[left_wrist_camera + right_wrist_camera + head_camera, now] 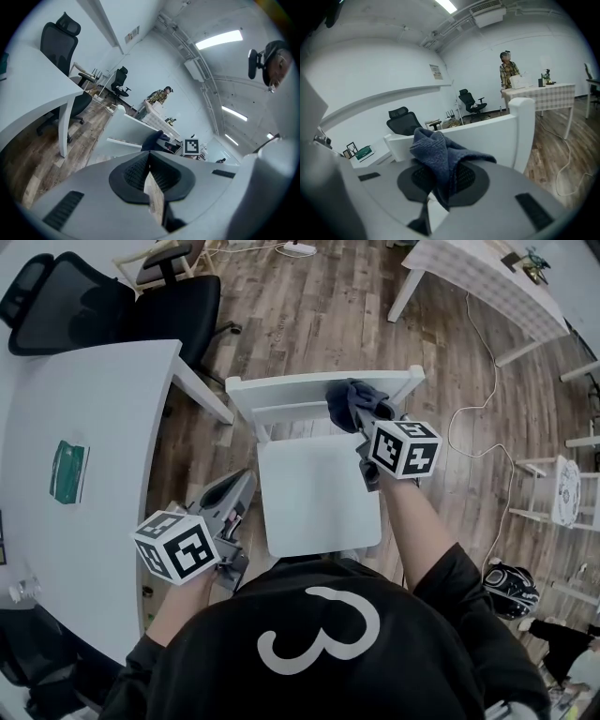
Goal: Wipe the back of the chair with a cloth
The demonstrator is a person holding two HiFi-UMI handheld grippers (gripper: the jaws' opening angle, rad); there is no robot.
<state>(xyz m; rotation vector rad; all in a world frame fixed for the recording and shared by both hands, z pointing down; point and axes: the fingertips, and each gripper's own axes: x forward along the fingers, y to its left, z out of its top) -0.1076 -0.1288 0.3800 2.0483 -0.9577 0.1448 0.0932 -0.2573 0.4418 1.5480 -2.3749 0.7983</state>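
- Your right claw [440,187] is clamped on a dark blue cloth [439,157]; the fabric bunches up out of the pads and folds over them.
- In the head view, that cloth [353,401] sits on the top rail of the white chair's back [281,386], toward the rail's right end, with the right claw [364,418] just behind it over the seat's far right corner.
- The white chair [319,491] stands straight in front of you, its seat bare, its back on the far side from you.
- Your left claw [151,180] is drawn together at the tips with nothing between the pads; only a sliver of wooden floor shows in the gap behind them.
- In the head view, the left claw [225,512] hangs low beside the seat's left edge, between the chair and the white table [94,418], well apart from the cloth.
- A green packet [68,471] lies on that table, and a black office chair [84,301] stands at its far end.
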